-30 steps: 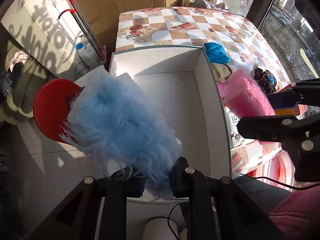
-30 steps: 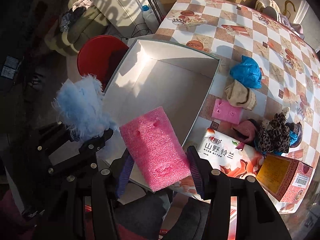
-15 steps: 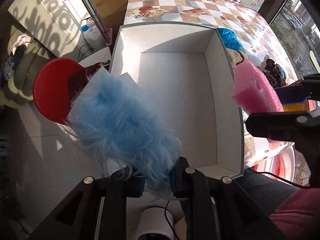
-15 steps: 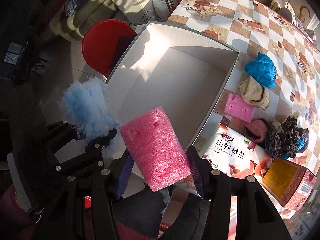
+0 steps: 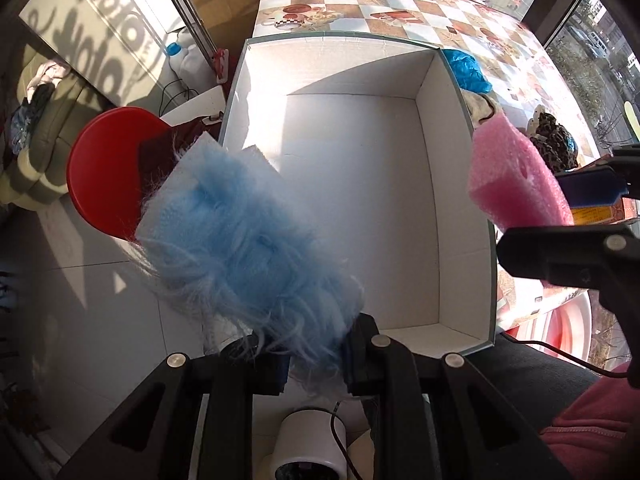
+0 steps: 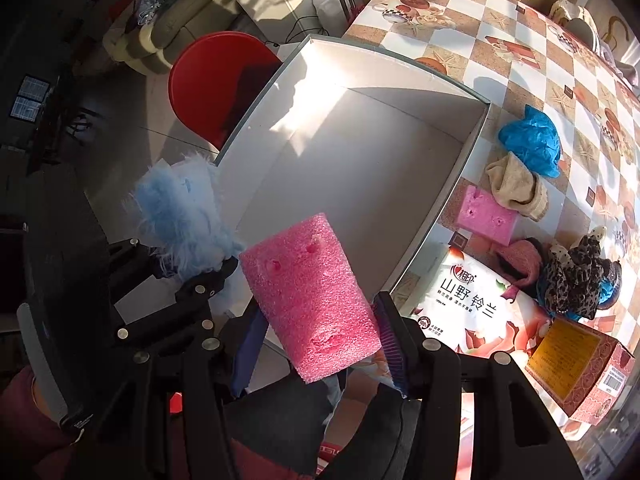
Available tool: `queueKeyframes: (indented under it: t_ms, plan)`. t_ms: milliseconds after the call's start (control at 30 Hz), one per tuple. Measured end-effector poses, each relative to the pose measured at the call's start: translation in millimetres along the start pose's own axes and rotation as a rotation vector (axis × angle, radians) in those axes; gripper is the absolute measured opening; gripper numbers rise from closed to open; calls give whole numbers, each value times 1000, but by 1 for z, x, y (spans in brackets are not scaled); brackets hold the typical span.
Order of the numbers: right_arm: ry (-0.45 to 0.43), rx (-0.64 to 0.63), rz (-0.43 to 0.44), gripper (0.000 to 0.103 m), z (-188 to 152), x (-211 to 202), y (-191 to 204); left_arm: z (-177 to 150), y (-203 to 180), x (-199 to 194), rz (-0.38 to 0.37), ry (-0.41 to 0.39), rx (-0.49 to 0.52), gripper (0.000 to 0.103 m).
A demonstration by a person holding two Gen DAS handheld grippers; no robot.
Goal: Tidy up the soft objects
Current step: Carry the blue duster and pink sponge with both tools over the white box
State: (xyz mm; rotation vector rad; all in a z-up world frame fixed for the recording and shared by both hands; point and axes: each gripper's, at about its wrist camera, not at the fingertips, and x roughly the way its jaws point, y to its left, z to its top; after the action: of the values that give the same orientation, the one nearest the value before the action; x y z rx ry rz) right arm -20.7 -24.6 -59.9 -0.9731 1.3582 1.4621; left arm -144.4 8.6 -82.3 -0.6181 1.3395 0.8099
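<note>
Your left gripper (image 5: 316,364) points straight down, its jaws pressed tight on the lower edge of a fluffy light-blue fur piece (image 5: 244,256). The fur fans up toward eleven o'clock in the left wrist view, hanging over the near left corner of a large white cardboard box (image 5: 456,80) and the grey tiled floor (image 5: 80,300) beside it. A red round stool (image 5: 100,168) stands on the floor at nine o'clock, just outside the box.

Your right gripper (image 6: 320,344) pinches a pink foam block (image 6: 312,296) between its jaws, which stand partly spread around the block's width. The block hovers over the box's near right corner.

On the checkered surface (image 6: 520,64), at three o'clock from the box in the right wrist view, lie a blue plastic bag (image 6: 532,140), a beige knitted item (image 6: 516,188), a second, smaller pink foam piece (image 6: 486,216), a leopard-print fabric item (image 6: 572,280), a white tissue pack (image 6: 472,304) and a patterned carton (image 6: 580,364).
</note>
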Motion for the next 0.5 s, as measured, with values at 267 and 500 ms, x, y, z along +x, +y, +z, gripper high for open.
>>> queueKeyframes:
  t_ms: [267,500]
  plan:
    - [-3,-10,1,54,2,0,2,2,1,3,1,2,8,22]
    - [6,-13,4,54,4,3,3,2,2,6,0,10,11,23]
